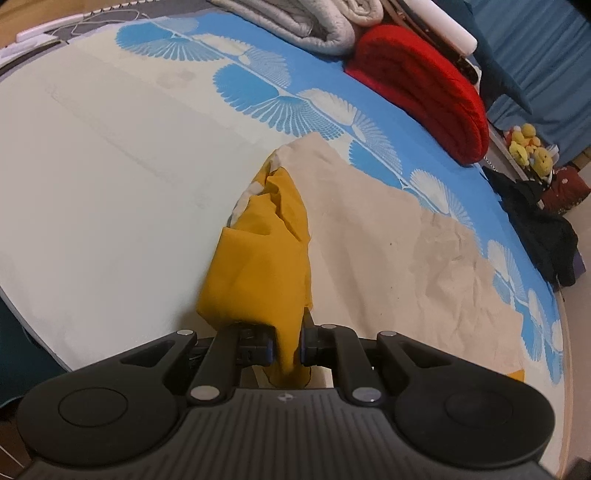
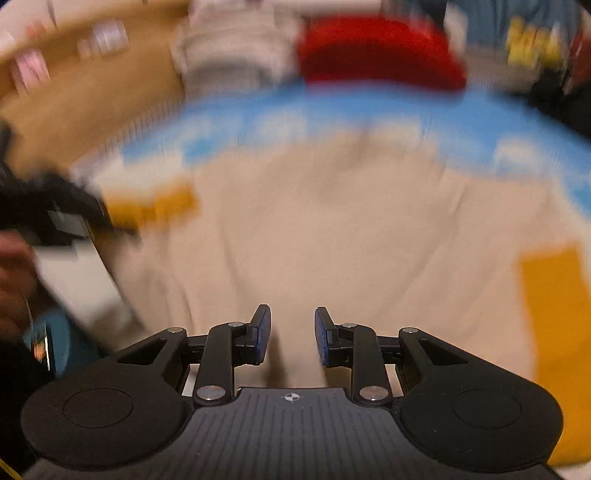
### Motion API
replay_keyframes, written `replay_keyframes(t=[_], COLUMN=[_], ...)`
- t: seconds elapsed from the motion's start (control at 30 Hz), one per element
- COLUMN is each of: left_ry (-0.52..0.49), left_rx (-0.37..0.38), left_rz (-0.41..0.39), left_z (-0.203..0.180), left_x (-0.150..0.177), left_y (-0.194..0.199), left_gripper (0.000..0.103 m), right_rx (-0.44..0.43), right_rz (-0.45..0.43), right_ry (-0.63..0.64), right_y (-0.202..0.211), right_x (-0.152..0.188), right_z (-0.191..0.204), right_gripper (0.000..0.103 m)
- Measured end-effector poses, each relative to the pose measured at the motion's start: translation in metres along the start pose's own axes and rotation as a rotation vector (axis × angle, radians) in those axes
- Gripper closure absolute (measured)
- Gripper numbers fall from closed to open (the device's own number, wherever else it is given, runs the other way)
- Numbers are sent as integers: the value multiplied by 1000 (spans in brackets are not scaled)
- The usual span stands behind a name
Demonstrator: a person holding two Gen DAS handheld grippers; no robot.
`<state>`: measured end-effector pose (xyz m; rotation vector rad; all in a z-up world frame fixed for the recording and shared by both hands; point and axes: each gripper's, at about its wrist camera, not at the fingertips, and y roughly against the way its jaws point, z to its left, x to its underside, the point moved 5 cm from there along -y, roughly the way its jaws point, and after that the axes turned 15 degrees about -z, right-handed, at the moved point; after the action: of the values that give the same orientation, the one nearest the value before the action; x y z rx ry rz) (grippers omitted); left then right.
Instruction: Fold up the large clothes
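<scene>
**Fold in progress: yellow cuff lifted, body of garment flat on the bed**

The left gripper [image 1: 286, 349] has its jaws closed on a bunched yellow sleeve end [image 1: 266, 258] of a beige garment [image 1: 388, 236] with yellow trim. The pinched cloth rises from the jaws in a crumpled ridge towards the garment's far corner; a little white lining or print shows at its upper edge. The rest of the garment lies spread and creased on the bedsheet [image 1: 110, 147], a cream sheet with a blue fan-patterned border.

The right gripper [image 2: 291, 336] hangs above the garment with its jaws parted and nothing between the blue pads [image 2: 263, 332]. This view is heavily motion-blurred. It still shows the beige cloth [image 2: 314, 229] filling the middle of the frame, and a second yellow panel [image 2: 554, 314] lying flat at the right edge.

At the head of the bed sit a folded grey blanket [image 1: 295, 26] and a folded red garment [image 1: 424, 96], side by side and apparently touching.

Judged stage: early. One sleeve appears to be gathered for turning inward; no finished fold is visible. The opposite sleeve and the lengthwise and crosswise folds of the body seem still to be done.
</scene>
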<state>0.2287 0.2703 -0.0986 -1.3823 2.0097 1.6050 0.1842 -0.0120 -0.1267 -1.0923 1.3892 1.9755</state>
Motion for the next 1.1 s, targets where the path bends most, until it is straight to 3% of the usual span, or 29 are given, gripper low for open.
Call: replay_keyframes(t=[0.07, 0.23, 0.43, 0.5, 0.67, 0.8, 0.97, 1.07, 1.1], left_ry=[-11, -84, -123, -143, -254, -348, -468, -531, -548], left_rx=[4, 29, 7, 11, 66, 131, 271, 375, 405], left_rz=[-4, -37, -48, -65, -132, -187, -250, -253, -247], left_z=[-3, -22, -39, -47, -86, -133, -219, -279, -297], left_x=[-2, -8, -11, -12, -10, 2, 33, 65, 76], left_y=[3, 15, 22, 28, 47, 65, 87, 97, 98], left_gripper=[90, 90, 91, 91, 92, 95, 97, 98, 98], right_rx=[35, 56, 63, 76, 110, 191, 363, 466, 483], right_rz=[86, 105, 86, 16, -361, -594, -679, -643, -589], right_ry=[-6, -145, -57, -72, 1, 54, 38, -31, -51], right_y=[-23, -46, -36, -22, 67, 142, 191, 202, 201], right_x=[16, 18, 15, 3, -61, -101, -104, -71, -57], right_z=[0, -12, -4, -7, -33, -93, -187, -232, -244], right_gripper=[76, 80, 81, 81, 80, 77, 77, 77, 77])
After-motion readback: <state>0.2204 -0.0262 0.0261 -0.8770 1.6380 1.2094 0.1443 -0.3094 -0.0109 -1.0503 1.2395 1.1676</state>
